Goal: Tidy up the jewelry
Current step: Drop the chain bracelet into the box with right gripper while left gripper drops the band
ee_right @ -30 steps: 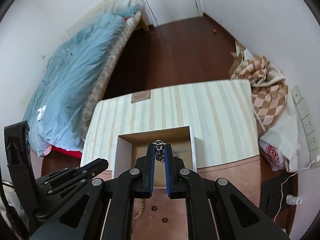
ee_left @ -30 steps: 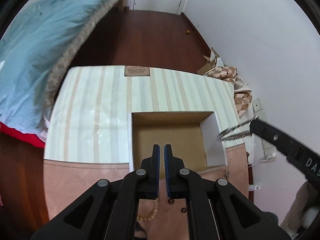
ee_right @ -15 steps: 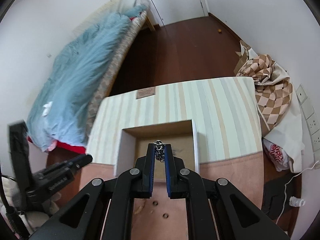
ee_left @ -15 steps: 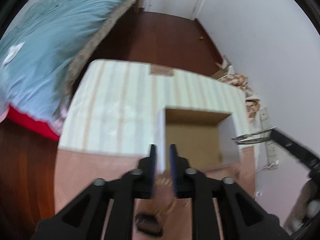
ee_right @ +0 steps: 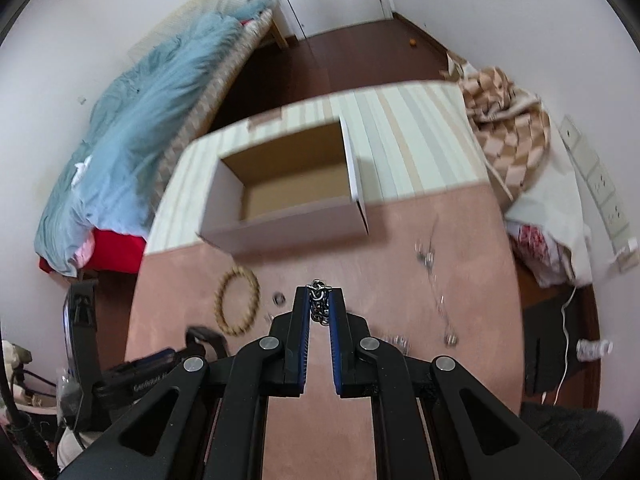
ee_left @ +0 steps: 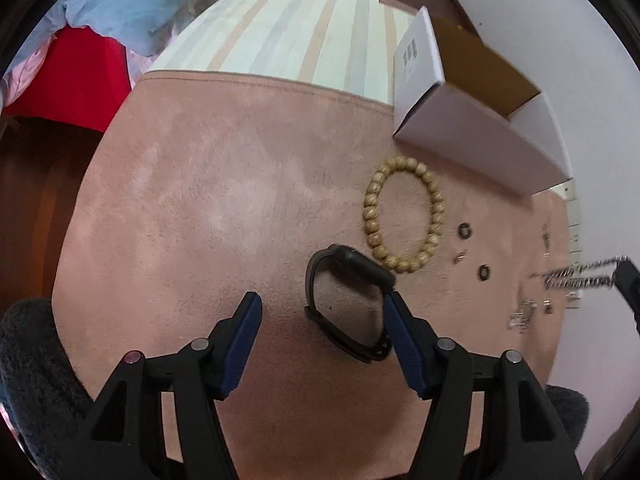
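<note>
Lying between the opening left tongs (ee_left: 322,326) — a black wristband (ee_left: 346,304).

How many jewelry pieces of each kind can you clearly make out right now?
Tan wooden bead bracelet: 1
Black band watch: 1
Small dark rings: 2
Silver chain in right gripper: 1
Total: 5; the blurred silver bits at the right are uncounted.

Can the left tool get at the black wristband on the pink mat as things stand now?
Probably yes. The left tool, whose jaws have just been opening, stands open over the black wristband, partly between its fingers, and nothing covers it.
</note>
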Available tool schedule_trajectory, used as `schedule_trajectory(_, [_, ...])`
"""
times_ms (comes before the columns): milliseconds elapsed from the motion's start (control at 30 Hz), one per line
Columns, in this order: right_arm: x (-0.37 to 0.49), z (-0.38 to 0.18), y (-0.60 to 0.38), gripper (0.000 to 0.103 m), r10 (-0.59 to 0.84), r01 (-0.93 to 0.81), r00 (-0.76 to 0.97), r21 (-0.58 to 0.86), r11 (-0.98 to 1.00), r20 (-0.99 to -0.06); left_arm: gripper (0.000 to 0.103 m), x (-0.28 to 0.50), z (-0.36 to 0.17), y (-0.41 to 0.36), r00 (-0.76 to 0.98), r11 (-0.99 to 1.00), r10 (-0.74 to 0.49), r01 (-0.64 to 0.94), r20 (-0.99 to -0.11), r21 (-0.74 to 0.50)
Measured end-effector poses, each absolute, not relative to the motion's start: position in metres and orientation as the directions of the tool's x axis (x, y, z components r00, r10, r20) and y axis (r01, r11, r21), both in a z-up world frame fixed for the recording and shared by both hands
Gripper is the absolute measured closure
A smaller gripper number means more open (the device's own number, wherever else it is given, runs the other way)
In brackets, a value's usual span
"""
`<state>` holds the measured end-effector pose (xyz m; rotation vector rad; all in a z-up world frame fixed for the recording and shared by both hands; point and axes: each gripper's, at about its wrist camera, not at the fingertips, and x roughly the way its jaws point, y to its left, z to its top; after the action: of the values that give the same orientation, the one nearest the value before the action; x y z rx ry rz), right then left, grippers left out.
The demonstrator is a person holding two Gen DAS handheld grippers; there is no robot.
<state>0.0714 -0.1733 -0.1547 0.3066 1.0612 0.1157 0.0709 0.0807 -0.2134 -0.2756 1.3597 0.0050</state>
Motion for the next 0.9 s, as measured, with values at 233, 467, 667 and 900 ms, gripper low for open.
schedule_trajectory(233, [0.063,-0.176,-0.165,0.094,0.236,0.071,0.49,0.308,0.949,-0.839,0.099,0.078,-0.229,0.078,0.265,0.983,-0.107,-0.115,-0.958,-0.141])
schedule_trajectory(467, [0.066,-0.157,-0.16,0.094,0.251,0.058,0.524,0.328,0.943,-0.814,0.102,0.084,-0.211,0.08,0.324,0.985,-0.129,-0.066,-0.937,-0.158])
schedule_trajectory(667, [0.09,-0.116,-0.165,0.094,0.315,0.008,0.554,0.384,0.923,-0.771,0.102,0.109,-0.139,0.068,0.428,0.979,-0.198,0.034,-0.882,-0.203])
schedule_trajectory(900, [0.157,-0.079,-0.16,0.094,0.323,-0.057,0.569,0.356,0.933,-0.756,0.102,0.183,-0.1,0.041,0.475,0.98,-0.198,0.124,-0.857,-0.158])
